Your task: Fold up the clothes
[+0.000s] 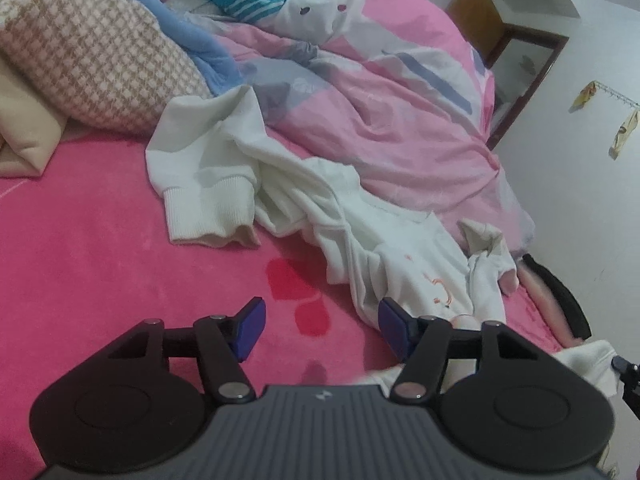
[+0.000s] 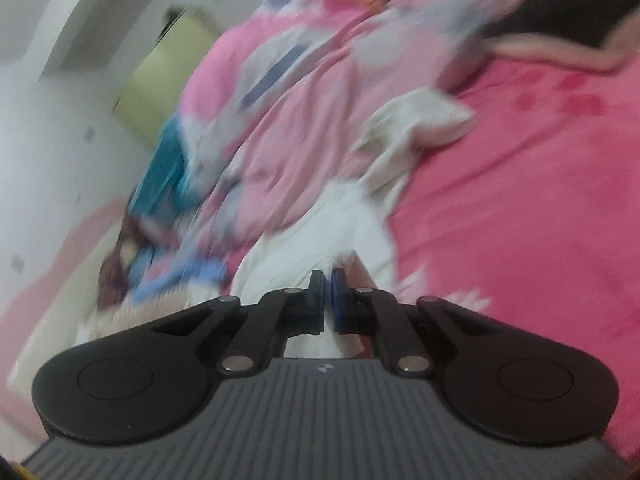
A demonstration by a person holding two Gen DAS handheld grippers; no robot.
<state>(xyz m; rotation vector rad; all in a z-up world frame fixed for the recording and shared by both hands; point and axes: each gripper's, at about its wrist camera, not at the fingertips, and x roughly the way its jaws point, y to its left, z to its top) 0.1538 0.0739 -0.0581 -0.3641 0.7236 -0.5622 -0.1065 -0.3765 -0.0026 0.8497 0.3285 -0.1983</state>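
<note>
Left wrist view: left tool (image 1: 320,330) spread wide, holding nothing, low over the pink bed (image 1: 100,260). White sweatshirt (image 1: 304,200) lies crumpled ahead and to the right, long axis running from the cuff at far left toward near right; its near end touches the right blue pad.

Right wrist view, blurred: right tool (image 2: 328,280) pressed together, pinching white sweatshirt cloth. No containers seen.

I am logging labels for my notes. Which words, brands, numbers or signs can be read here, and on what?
No readable words or numbers.
Left gripper: small white logo on body, no letters.
Right gripper: same logo.
White sweater: small orange print, too blurred to read.
</note>
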